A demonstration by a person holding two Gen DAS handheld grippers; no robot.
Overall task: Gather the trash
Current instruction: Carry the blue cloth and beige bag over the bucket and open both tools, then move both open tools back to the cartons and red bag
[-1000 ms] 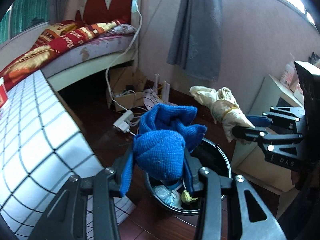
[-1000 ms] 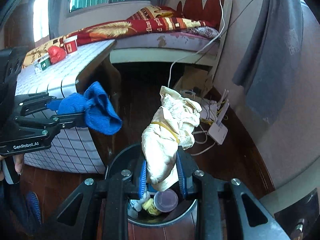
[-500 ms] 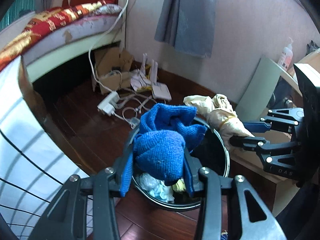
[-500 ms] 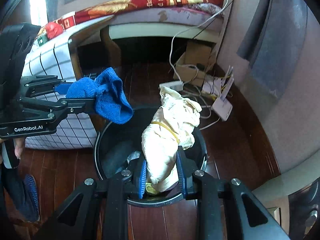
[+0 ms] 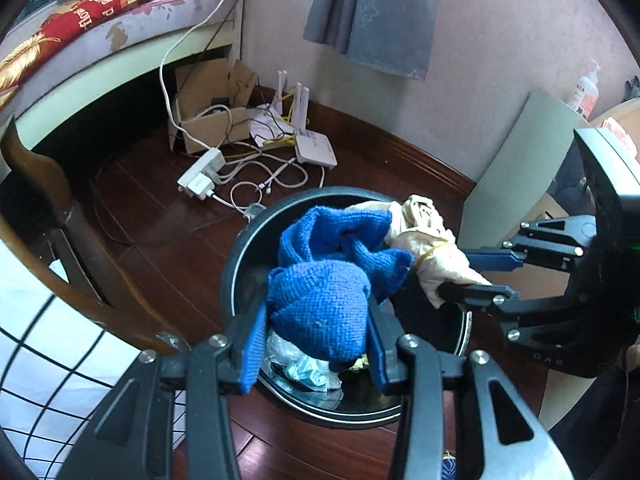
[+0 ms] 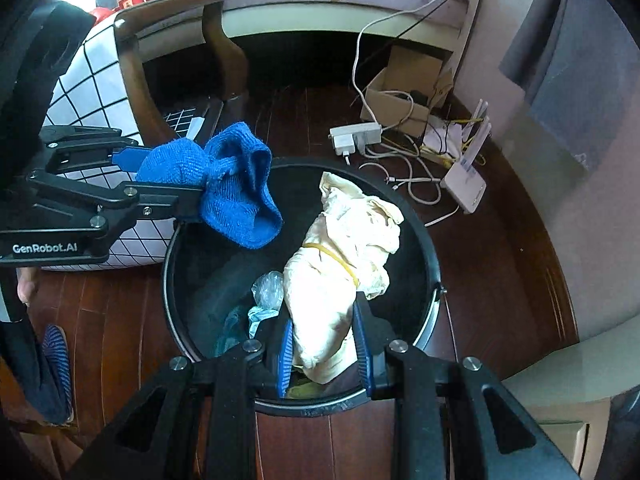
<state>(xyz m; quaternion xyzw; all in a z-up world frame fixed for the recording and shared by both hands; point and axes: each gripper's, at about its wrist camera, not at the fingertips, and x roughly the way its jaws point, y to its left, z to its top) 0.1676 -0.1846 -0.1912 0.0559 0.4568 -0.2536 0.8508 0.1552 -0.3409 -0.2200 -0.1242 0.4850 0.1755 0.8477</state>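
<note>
Left wrist view: left gripper (image 5: 316, 344), jaws pinching a bunched blue knitted cloth (image 5: 328, 280), held directly above the mouth of a round black trash bin (image 5: 240, 256) standing on a dark wooden floor (image 5: 160, 224). Right gripper (image 5: 472, 276) enters from the right side, clamped on a cream-coloured cloth bundle (image 5: 428, 240) bound with a yellow rubber band; bundle lies over the bin's far right rim, touching the blue cloth. Bin contents: crumpled clear plastic and pale blue scraps (image 5: 304, 364). Beyond the bin: white power strip (image 5: 200, 176), tangled white cables, white router (image 5: 312, 148) with upright antennas, open cardboard box (image 5: 208, 120), grey curtain (image 5: 372, 12). Bed (image 5: 100, 24) with red patterned cover, upper left. Right wrist view: same bundle (image 6: 340, 264) gripped at its lower end between the blue pads, hanging over the bin's open interior (image 6: 424, 248); blue cloth (image 6: 224, 188) over the bin's left rim, held by the left gripper (image 6: 176, 180). White grid-patterned cloth (image 6: 92, 96) on a wooden-legged table, left. Striped slipper (image 6: 56, 352) at lower left, on the floor.
</note>
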